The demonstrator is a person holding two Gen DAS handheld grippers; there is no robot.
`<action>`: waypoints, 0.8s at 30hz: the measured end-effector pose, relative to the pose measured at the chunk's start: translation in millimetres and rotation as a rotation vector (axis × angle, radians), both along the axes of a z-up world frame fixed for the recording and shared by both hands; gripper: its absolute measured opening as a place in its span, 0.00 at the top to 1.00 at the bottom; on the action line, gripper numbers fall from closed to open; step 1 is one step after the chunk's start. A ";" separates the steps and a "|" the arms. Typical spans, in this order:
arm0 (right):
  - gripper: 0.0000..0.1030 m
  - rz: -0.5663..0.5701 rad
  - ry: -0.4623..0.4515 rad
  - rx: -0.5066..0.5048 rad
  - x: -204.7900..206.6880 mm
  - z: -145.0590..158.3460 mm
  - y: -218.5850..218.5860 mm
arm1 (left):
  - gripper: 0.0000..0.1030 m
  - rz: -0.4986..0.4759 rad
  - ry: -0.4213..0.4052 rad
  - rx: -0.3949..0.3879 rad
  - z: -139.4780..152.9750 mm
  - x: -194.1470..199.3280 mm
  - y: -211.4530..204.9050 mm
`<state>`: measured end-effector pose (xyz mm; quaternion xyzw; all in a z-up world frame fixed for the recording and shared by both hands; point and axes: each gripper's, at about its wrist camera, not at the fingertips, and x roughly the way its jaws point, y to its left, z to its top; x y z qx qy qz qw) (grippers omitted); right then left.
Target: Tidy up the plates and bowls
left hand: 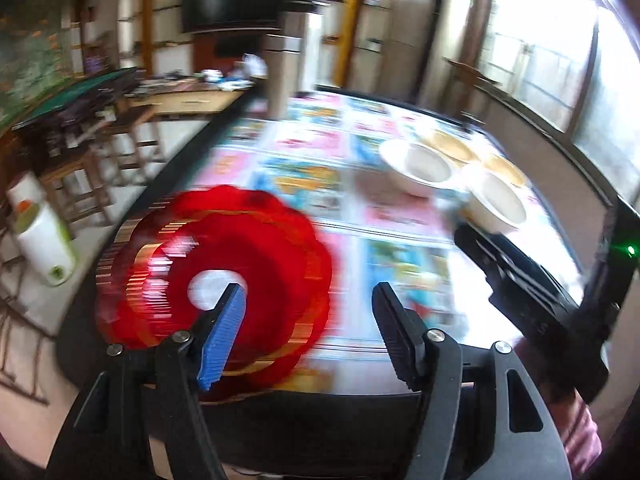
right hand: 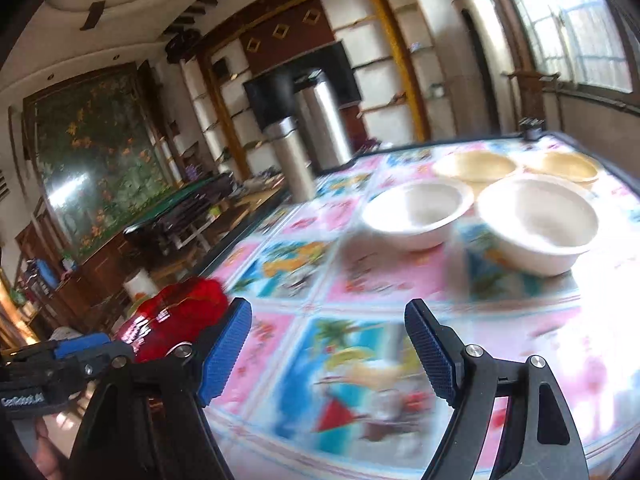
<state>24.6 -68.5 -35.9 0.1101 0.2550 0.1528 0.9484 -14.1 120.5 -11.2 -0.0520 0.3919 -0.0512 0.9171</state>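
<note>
At the far left of the left wrist view a white and green container [left hand: 42, 236] stands on the floor beside the bench [left hand: 224, 128], near some wooden stools [left hand: 80, 176]. On the bench's near left corner lies a stack of red scalloped plates [left hand: 248, 264], smeared by motion blur; whether it is one plate or several cannot be told. The left tool [left hand: 308, 300] hangs above the near edge with its jaws spread wide and nothing between them; its blue-padded finger overlaps the red plates in the picture, but contact cannot be judged. The bench wears a bright patterned cloth [left hand: 312, 184] of pink and blue cartoon squares.

Further right and toward the far side, two white bowls [left hand: 424, 164] stand upright and close together, and just behind them sit two shallow tan plates [left hand: 448, 144]. Whether bowls and plates touch is unclear. At the right edge the right tool's black body shows, held by a hand in a striped pink sleeve [left hand: 580, 436].

In the right wrist view the right tool [right hand: 328, 340] is likewise wide open and empty, over the near part of the cloth. The red plates sit to its left, next to the left tool's black and blue body at the bench's corner. The white bowls stand ahead to the right, well apart from its fingers, with the tan plates behind them near the far edge. A tall metal cylinder [right hand: 292, 156] stands beyond the bench.
</note>
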 end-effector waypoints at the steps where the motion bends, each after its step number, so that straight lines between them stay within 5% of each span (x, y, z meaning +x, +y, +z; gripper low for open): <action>1: 0.18 -0.019 -0.014 0.002 -1.7 1.8 -10.0 | 0.26 -0.046 0.022 -0.021 -1.8 4.0 -13.4; 10: 0.10 -0.271 -0.060 -0.010 20.7 27.0 -125.7 | 0.26 -0.196 0.209 -0.052 -30.1 36.4 -91.5; 17: 0.09 -0.365 0.018 -0.087 98.9 56.6 -184.9 | 0.26 -0.218 0.339 -0.095 -22.9 77.9 -129.0; 24: 0.08 -0.326 0.188 0.150 133.1 15.3 -239.6 | 0.26 -0.175 0.473 -0.193 -19.2 138.1 -153.4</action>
